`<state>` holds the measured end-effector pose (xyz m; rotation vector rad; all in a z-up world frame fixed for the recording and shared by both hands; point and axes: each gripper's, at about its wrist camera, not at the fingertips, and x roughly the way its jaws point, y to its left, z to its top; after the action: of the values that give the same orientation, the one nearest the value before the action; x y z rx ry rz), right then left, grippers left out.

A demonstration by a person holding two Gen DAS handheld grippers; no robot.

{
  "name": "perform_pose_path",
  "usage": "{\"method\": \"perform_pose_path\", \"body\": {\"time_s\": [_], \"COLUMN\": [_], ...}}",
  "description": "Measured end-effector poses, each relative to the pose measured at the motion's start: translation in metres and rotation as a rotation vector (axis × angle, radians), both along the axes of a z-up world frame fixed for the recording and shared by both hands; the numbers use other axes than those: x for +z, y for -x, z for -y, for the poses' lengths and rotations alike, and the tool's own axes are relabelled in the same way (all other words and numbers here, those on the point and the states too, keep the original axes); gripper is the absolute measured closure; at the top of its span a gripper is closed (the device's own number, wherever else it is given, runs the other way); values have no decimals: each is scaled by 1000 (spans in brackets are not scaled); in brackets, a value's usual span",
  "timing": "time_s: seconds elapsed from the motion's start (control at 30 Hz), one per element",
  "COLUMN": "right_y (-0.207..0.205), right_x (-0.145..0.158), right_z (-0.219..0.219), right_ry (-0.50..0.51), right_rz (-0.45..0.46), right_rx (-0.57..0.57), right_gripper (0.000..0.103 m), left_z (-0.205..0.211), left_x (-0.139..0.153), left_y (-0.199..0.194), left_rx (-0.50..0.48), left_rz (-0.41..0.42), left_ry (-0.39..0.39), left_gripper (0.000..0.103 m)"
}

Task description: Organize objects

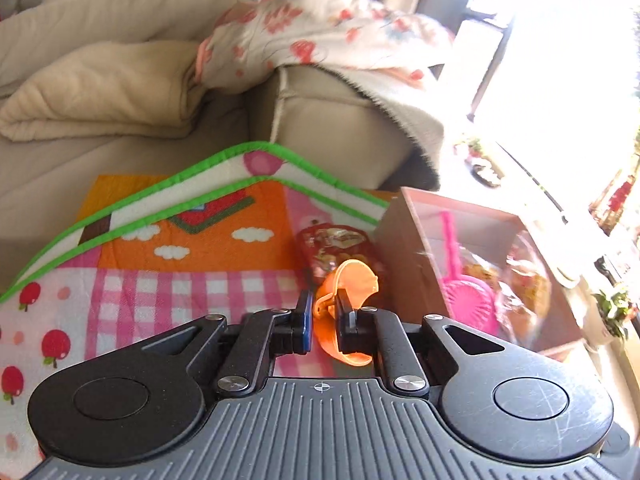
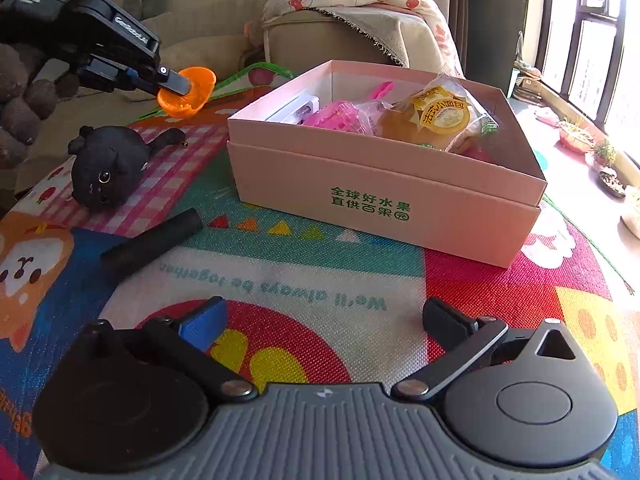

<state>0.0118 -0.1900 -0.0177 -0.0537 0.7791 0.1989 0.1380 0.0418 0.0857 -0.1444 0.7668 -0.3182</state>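
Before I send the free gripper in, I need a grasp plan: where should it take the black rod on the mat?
Take the black rod across its middle, coming from above. It lies flat and slim on the play mat, clear of the black plush, so the open right gripper can straddle it.

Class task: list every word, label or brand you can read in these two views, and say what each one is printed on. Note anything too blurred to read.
"全球好水果 直供百果园": green print on the front of the pink box.
"法式小面包": yellow label on the wrapped bread inside the box.
"We'll always be together": on the play mat, upside down from the right wrist view.
"DAS": on the left gripper; the white brand name on its black body and the smaller lines are too blurred.
Red snack packet: print unreadable.
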Motion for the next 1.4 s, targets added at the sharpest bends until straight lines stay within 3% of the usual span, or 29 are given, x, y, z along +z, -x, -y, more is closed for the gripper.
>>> {"method": "perform_pose_path", "body": {"time_s": [0.07,0.13,0.37,0.67,0.9,1.13,1.23,1.4], "right_y": [0,0,0,2,2,2,7,-3], "right_x": [0,0,0,1,0,3,9,15], "right_z": [0,1,-1,-3,-3,-8,-27,-72], "right_ry": [1,1,17,21,20,10,-47,-61], "right_rz": [-4,-6,-2,2,4,-1,26,61], "right_rx": [6,14,17,12,6,-16,59,142], "right_gripper": [0,0,0,0,0,0,0,0], "left_z": [2,2,-2,12,20,10,1,-18], "left_x": [9,6,-39,-65,-73,-71,-69,-63], "left_y": [42,73,152,169,176,183,185,183], "left_rx": [-86,-122,-117,-165,-120,-110,-74,-14], "left_rz": [56,57,39,60,137,151,164,162], "left_ry": [8,-5,-270,-279,-260,-254,-300,-287], "left_gripper": [90,90,89,88,86,89,90,91]}}
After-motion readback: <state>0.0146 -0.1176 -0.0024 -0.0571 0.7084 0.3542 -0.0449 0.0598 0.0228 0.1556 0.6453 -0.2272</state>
